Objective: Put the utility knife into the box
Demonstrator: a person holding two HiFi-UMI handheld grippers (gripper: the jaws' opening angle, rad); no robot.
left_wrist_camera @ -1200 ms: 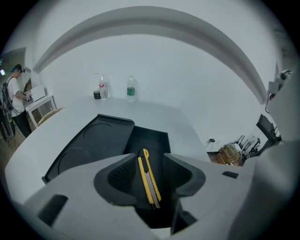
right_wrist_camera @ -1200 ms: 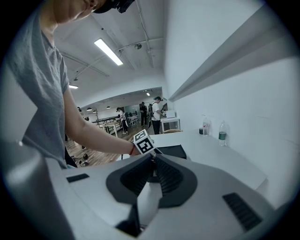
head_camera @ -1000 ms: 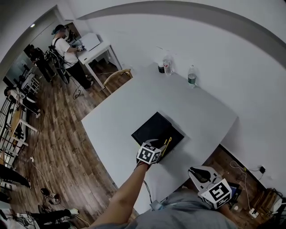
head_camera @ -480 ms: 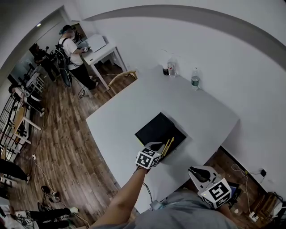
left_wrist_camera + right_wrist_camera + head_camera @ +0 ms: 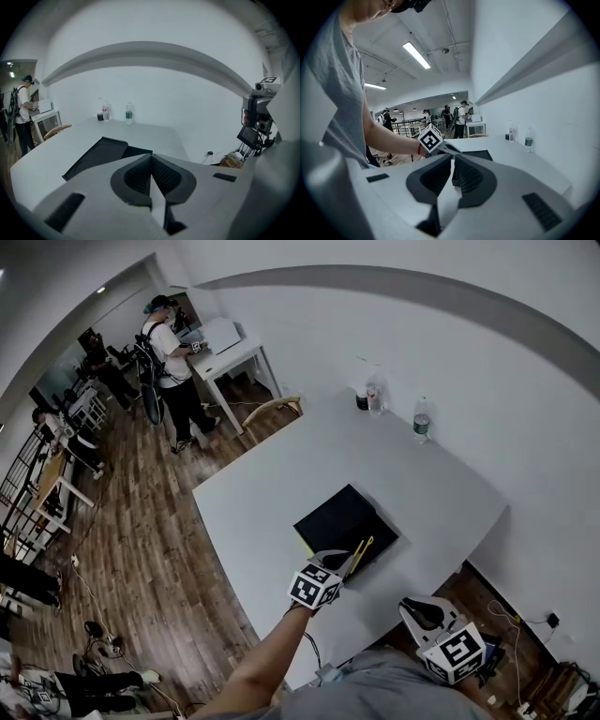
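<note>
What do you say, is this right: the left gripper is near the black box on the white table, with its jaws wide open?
Not quite. The left gripper is near the black box on the white table, but its jaws are shut, pad against pad, as the left gripper view shows.

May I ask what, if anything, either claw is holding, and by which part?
Nothing. The left claw is shut on nothing and the right claw is empty too; the knife lies at the box edge, clear of both.
</note>
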